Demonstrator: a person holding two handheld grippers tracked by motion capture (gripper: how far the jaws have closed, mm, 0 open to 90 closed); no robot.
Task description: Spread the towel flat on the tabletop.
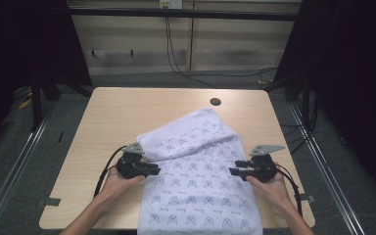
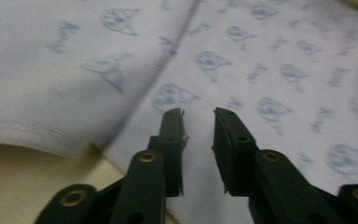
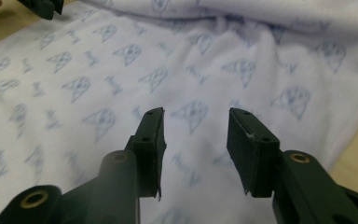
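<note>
A white towel (image 1: 196, 166) printed with small blue figures lies on the near half of the table, its far part folded over toward the front and its near end hanging past the front edge. My left gripper (image 1: 157, 170) rests at the towel's left edge, pointing right. Its jaws stand open over the towel (image 2: 270, 70) with nothing between them (image 2: 199, 112). My right gripper (image 1: 231, 170) sits at the towel's right edge, pointing left. It too is open (image 3: 195, 112) above the flat towel (image 3: 121, 70), holding nothing. The left gripper's tip (image 3: 44, 7) shows across the towel.
The light wooden table (image 1: 127, 112) has a round dark cable hole (image 1: 215, 102) near its far edge. Bare tabletop lies left of and beyond the towel. Black curtains stand on both sides, and cables (image 1: 225, 74) run over the floor behind.
</note>
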